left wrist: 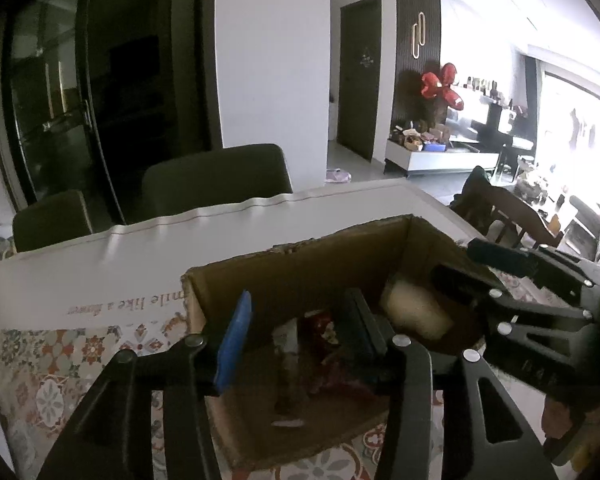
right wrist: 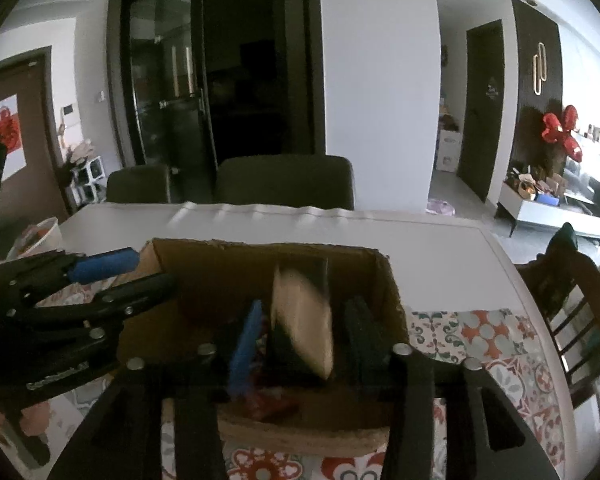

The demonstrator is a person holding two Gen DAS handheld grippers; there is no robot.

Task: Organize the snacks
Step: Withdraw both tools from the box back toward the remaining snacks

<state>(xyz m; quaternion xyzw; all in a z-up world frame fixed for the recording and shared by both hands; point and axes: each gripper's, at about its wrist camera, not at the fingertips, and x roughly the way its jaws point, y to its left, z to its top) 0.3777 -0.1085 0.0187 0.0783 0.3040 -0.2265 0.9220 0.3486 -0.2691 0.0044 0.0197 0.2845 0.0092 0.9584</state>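
I have both tools positioned over an open cardboard box (left wrist: pixel 300 272) that stands on the tabletop (left wrist: pixel 132 256), at the edge of a patterned floral cloth (left wrist: pixel 52 364). The left hand-held gripper (left wrist: pixel 296 340) points down into the box; its jaws stand apart with nothing clamped between them, the blue pad on one side and the dark pad on the other. Below it, on the box floor, I can see a red snack packet (left wrist: pixel 324 328) and some further wrappers that are too dark to identify. The right hand-held gripper (right wrist: pixel 304 340) enters the same box from the other side, and its jaws are also apart. A pale, cream-coloured snack pack (right wrist: pixel 300 320) sits between the right jaws, tilted and motion-blurred; I see a gap on either side of it, so neither pad presses on it. In the left wrist view the same pale pack (left wrist: pixel 416 312) lies inside the box toward its right-hand wall. Two dark chairs (right wrist: pixel 284 182) stand behind the far edge of the tabletop, and a wooden chair (right wrist: pixel 572 304) stands at its right side.
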